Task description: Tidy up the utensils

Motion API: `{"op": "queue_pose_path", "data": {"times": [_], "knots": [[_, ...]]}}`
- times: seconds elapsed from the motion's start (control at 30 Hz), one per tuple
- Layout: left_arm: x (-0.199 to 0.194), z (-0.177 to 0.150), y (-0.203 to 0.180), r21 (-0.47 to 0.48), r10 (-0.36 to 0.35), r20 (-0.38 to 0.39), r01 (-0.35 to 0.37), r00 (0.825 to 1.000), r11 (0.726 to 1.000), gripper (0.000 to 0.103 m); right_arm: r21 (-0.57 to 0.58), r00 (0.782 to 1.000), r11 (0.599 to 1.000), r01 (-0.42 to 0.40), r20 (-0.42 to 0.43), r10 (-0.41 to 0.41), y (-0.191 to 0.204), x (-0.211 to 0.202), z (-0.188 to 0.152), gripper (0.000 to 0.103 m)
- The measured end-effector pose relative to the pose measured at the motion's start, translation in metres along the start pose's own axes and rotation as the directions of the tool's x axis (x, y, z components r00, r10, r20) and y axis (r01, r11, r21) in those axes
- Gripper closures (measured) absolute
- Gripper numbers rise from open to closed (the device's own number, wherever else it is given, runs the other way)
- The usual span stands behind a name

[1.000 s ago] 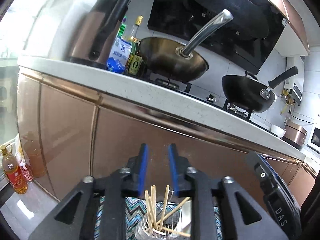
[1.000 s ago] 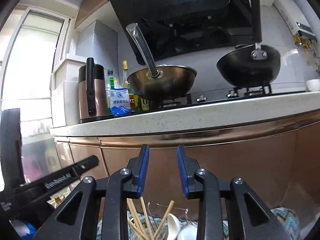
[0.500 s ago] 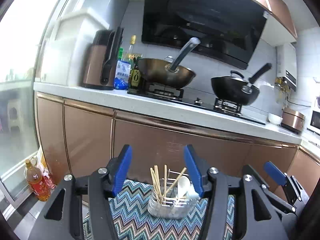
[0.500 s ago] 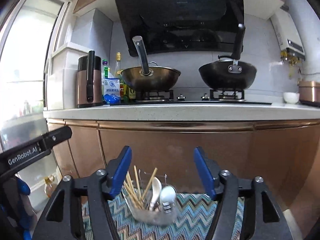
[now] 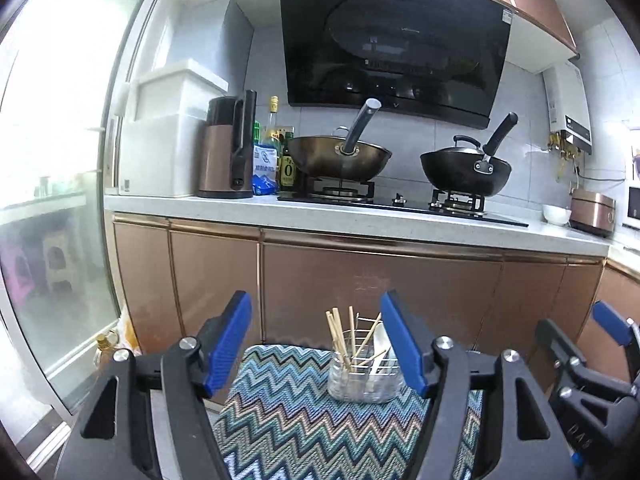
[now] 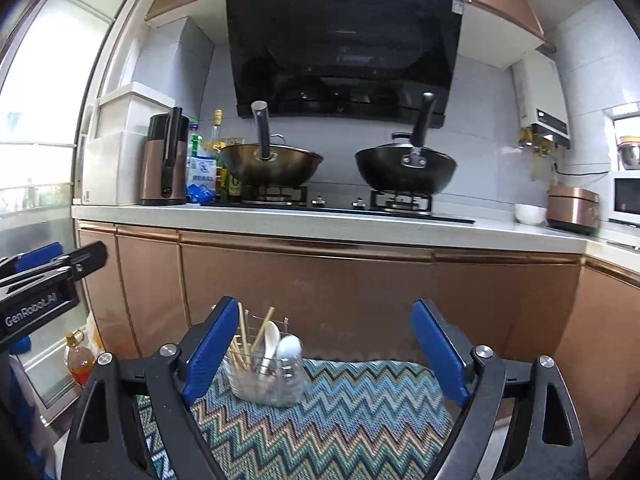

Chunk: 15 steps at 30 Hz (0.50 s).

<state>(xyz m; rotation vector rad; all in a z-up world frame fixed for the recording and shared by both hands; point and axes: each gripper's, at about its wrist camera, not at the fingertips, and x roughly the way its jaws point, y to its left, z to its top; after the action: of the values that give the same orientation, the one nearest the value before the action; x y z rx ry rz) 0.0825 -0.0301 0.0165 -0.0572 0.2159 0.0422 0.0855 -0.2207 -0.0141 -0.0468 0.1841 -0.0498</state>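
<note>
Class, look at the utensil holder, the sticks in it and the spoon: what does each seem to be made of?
Holder: clear glass or plastic; contents show through. Sticks: pale wood or bamboo, matte tan. Spoon: glossy white, probably ceramic, possibly plastic.

Both tongs wider, farther back

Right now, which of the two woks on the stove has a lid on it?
The black wok on the right burner: a domed lid with a loop handle sits on it. The bronze wok beside the bottles has no such lid.
</note>
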Motion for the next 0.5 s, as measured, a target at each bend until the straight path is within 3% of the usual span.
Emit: {"op": "queue_pose_path", "data": {"times": [0.27,0.5], "knots": [[-0.022,-0.008,0.013,-0.003,0.077,0.032,-0.077,0.996,0.997,0.03,-0.042,0.994,0.993,0.111,0.011,-0.11,0.0,-0.027,0.001,0.007],[-0.036,-0.014,0.006,0.046,0.16,0.075,-0.164,0.984,0.985,0.026,-0.049,0.99,0.989,0.141,0.028,-0.14,-0.007,-0.046,0.002,0.006]]}}
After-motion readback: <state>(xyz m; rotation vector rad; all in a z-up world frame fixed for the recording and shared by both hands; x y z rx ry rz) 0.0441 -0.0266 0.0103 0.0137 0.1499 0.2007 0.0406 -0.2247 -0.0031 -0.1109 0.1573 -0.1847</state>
